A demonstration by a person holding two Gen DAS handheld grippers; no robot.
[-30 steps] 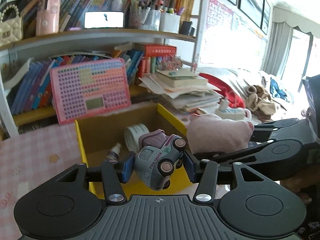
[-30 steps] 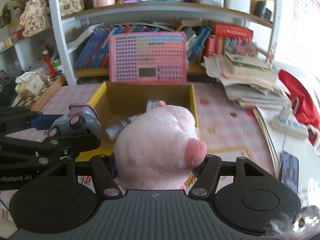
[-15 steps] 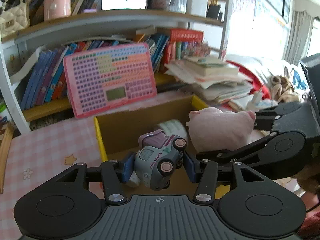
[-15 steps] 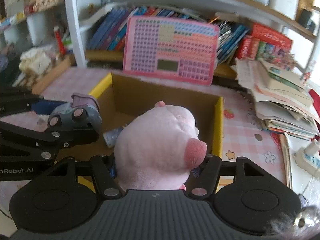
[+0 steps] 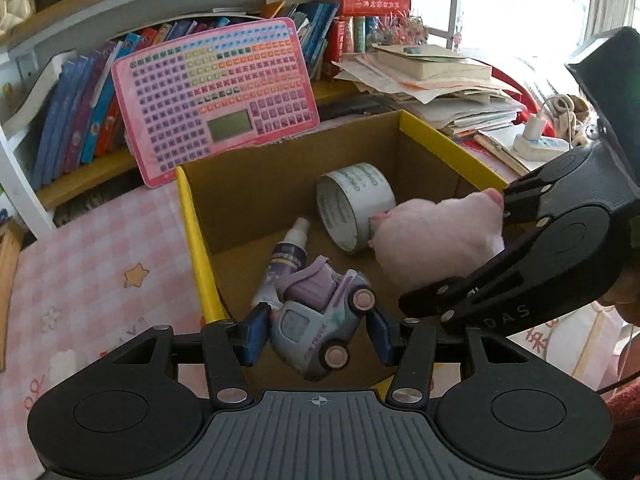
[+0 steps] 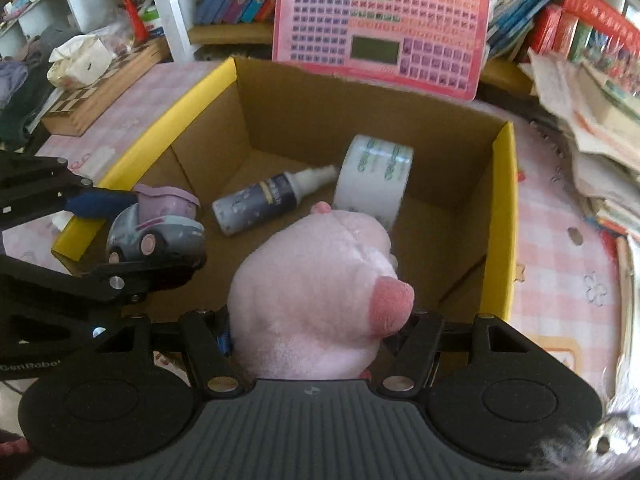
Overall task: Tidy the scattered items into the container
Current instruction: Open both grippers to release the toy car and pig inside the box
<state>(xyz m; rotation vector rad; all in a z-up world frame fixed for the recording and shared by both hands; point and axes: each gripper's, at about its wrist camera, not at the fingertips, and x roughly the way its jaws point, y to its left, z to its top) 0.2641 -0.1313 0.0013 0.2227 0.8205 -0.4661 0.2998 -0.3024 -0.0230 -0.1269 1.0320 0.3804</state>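
My left gripper (image 5: 316, 334) is shut on a grey-and-lilac toy truck (image 5: 320, 320) and holds it over the near left corner of an open cardboard box with yellow rims (image 5: 200, 240). My right gripper (image 6: 316, 330) is shut on a pink plush pig (image 6: 316, 296) and holds it over the box's near side (image 6: 496, 220). The pig also shows in the left wrist view (image 5: 436, 240), and the truck in the right wrist view (image 6: 156, 228). Inside the box lie a roll of tape (image 6: 376, 180) and a small spray bottle (image 6: 264, 200).
A pink toy keyboard (image 5: 216, 96) leans against the bookshelf behind the box. A stack of papers and books (image 5: 436, 80) sits to the right. A wooden chessboard box (image 6: 100, 84) with a tissue pack lies far left. The table has a pink checked cloth (image 5: 92, 280).
Both grippers have moved forward and down over the box with their toys still held. The box interior, tape and bottle now show fully.
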